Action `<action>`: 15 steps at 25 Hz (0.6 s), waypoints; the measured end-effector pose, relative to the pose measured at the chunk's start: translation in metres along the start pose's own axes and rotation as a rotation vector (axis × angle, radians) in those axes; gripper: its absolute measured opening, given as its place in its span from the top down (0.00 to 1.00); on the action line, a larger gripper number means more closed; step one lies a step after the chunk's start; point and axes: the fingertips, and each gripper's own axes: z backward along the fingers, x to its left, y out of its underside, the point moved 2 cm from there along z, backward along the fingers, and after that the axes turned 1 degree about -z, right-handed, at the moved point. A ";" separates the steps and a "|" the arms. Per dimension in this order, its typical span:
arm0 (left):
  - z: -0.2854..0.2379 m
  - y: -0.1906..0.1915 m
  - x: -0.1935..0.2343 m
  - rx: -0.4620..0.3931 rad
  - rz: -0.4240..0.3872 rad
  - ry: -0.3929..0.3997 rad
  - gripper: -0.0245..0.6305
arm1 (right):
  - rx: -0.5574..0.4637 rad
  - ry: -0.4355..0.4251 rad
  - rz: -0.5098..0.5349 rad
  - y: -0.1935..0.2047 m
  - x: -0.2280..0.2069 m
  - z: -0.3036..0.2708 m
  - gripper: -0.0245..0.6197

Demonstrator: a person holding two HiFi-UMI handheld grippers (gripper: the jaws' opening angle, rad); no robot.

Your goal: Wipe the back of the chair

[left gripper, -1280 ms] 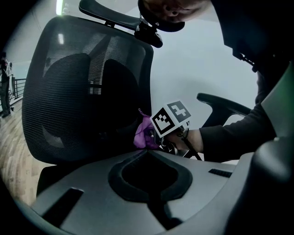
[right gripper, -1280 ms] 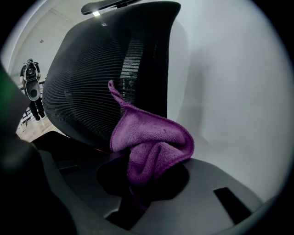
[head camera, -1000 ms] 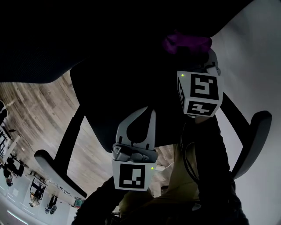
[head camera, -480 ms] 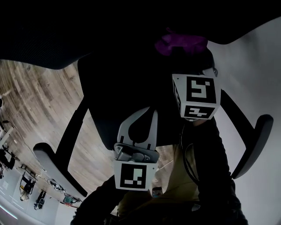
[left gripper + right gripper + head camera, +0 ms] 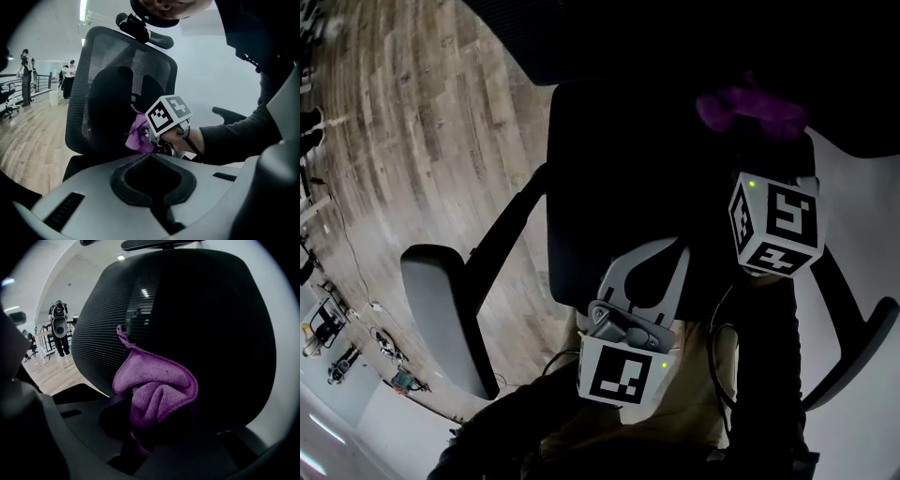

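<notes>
Room: pale wood-plank floor (image 5: 422, 141) fills 9 to 12 o'clock of the head view. A plain white wall (image 5: 211, 65) stands behind the chair in the left gripper view.
Chair (image 5: 609, 216): black office chair seen from above in the head view, its dark bulk running from the centre to 12 o'clock.
Chair back (image 5: 187, 310): black ribbed mesh, upright. It fills most of the right gripper view and sits at 10 o'clock in the left gripper view.
Armrests: one grey pad (image 5: 441, 309) at 8 o'clock of the head view, the other (image 5: 853, 361) at 4 o'clock.
Headrest (image 5: 145, 33): dark bar at 12 o'clock of the left gripper view, above the mesh.
Sleeve (image 5: 243, 136): dark, reaching in from 3 o'clock towards the hand (image 5: 180, 138) on the right gripper.
Left gripper (image 5: 661, 251): grey, at 6 o'clock of the head view, well apart from the mesh. Its fingers are pressed together at the tips with only a teardrop hollow between them, and they hold nothing.
Right gripper (image 5: 152, 430): at 2 o'clock of the head view, its fingers pinching the cloth.
Marker cube (image 5: 773, 220): white with black squares, on the right gripper.
Cloth (image 5: 154, 390): purple, bunched, just in front of the lower mesh. Whether it touches the mesh cannot be told.
People (image 5: 26, 75): small standing figures far off at 9 o'clock of both gripper views.
</notes>
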 end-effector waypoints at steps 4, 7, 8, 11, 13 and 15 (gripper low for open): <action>0.018 0.004 0.013 -0.036 0.034 -0.013 0.96 | 0.003 -0.010 0.011 -0.008 0.022 -0.002 0.86; 0.026 0.012 0.024 -0.062 0.068 -0.048 0.96 | -0.001 -0.029 0.035 -0.011 0.037 -0.007 0.86; 0.028 0.016 0.028 -0.069 0.079 -0.062 0.96 | -0.003 -0.044 0.050 -0.012 0.045 -0.011 0.86; 0.034 0.025 0.038 -0.089 0.100 -0.089 0.96 | -0.010 -0.077 0.081 -0.013 0.069 -0.020 0.86; 0.040 0.031 0.042 -0.095 0.108 -0.095 0.96 | -0.015 -0.088 0.093 -0.014 0.081 -0.023 0.86; 0.048 0.036 0.047 -0.100 0.116 -0.104 0.96 | -0.021 -0.101 0.103 -0.017 0.095 -0.025 0.86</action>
